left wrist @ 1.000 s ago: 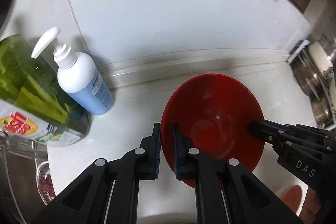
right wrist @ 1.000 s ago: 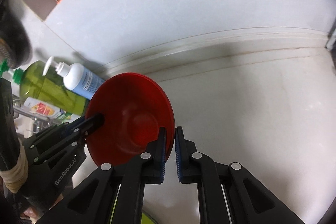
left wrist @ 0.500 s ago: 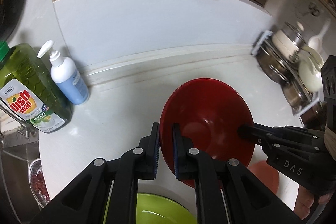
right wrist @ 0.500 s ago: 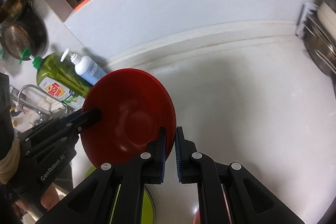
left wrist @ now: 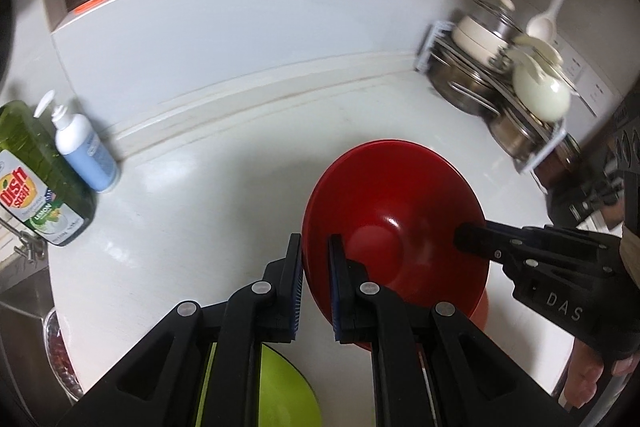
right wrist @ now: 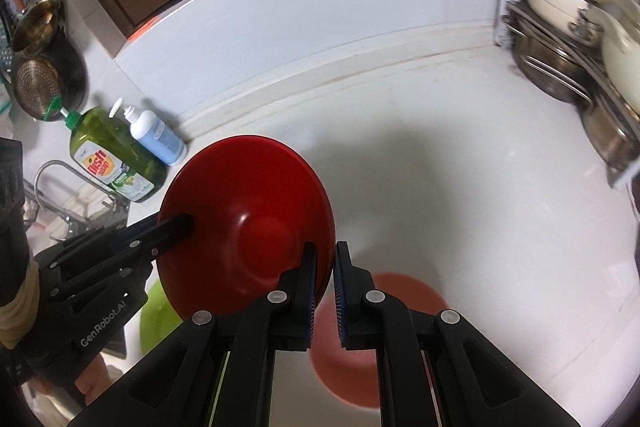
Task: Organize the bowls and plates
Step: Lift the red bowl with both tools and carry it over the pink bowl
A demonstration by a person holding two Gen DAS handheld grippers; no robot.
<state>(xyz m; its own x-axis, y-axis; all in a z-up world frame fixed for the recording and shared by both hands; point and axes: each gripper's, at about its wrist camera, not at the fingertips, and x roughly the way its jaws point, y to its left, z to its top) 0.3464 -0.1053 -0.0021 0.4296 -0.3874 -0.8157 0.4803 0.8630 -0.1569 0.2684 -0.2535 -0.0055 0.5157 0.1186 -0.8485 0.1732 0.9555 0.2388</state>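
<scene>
The left tongs (left wrist: 314, 281) clamp the near rim of the empty red bowl (left wrist: 394, 223); the right tongs (right wrist: 324, 289) clamp its opposite rim; both hold it tilted in the air above the white desk (left wrist: 224, 195), over a green plate (left wrist: 286, 389) at the near edge.

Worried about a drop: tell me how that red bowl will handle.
Red bowl looks rigid; its thin rim holds shape between both claws. The glossy surface may slip. Pinched only at opposite rim edges by left claw and right claw, it could pivot.
</scene>
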